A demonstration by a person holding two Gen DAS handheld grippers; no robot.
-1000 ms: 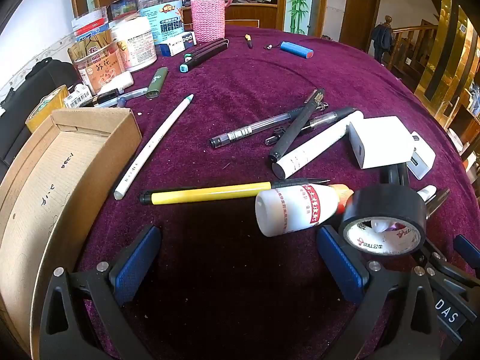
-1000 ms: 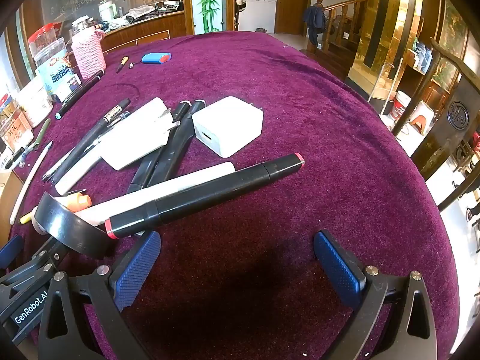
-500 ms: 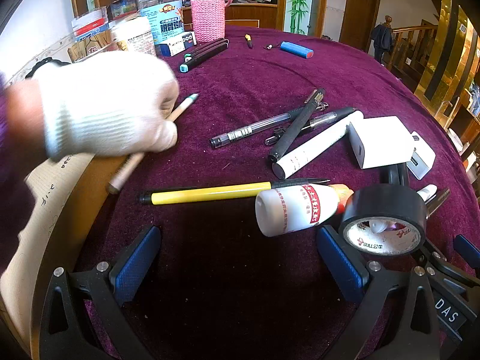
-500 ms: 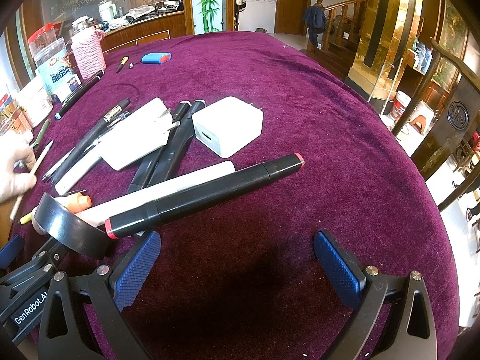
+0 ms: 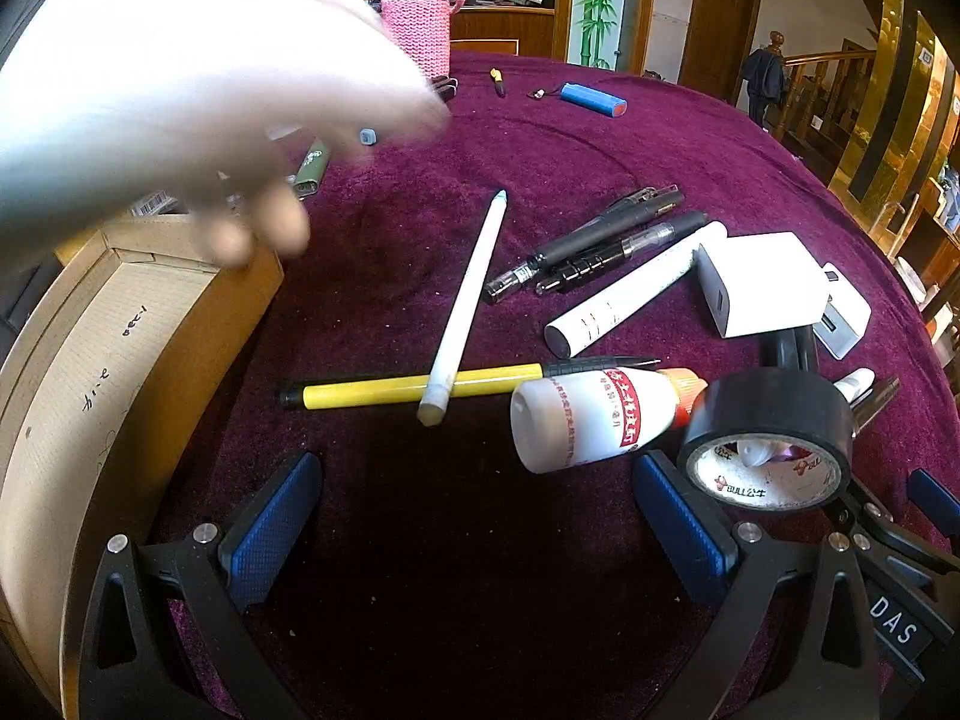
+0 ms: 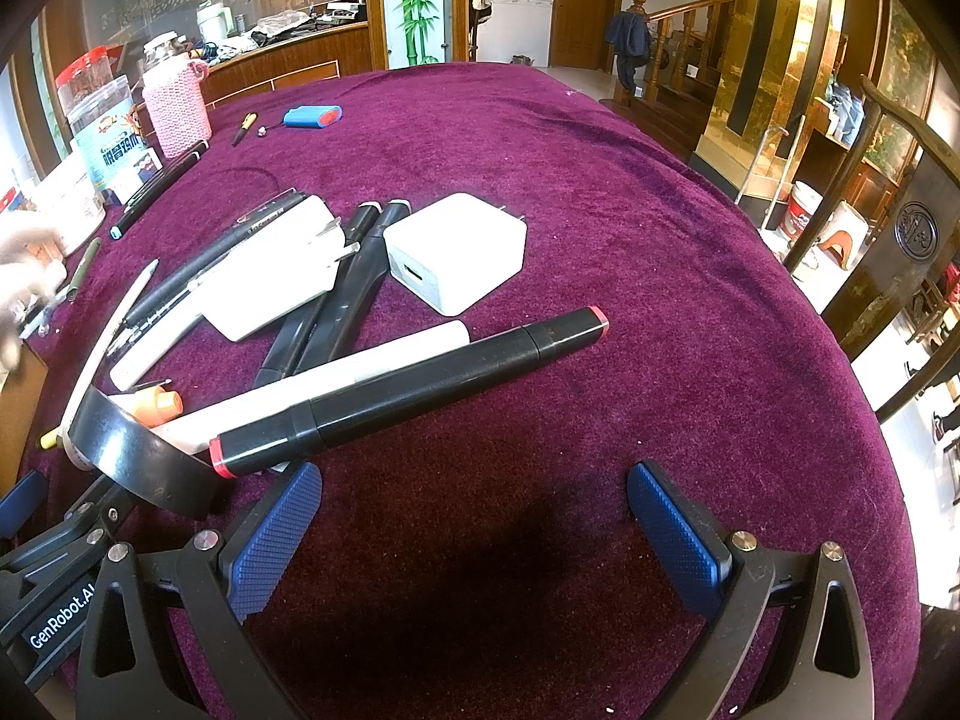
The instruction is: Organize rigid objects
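Left wrist view: my left gripper is hovering low over the purple tablecloth, its blue fingers spread wide and holding nothing. Just ahead, a white glue bottle is lying on its side, touching a roll of black tape at my right finger. A yellow pen is lying crosswise, and a white pencil is resting across it, its tip pointing away from me. To the left, an open cardboard box is sitting at the table edge. A blurred gloved hand is passing above the box, not touching the pencil. Farther off, black pens, a white marker and a white charger are lying together, with a blue battery and a pink knitted jar beyond.

In the right wrist view, my right gripper is likewise standing spread and empty. A black marker with red ends is lying just ahead, beside a long white marker. Behind them a white charger cube is sitting near a flat white adapter that is lying over two black markers.
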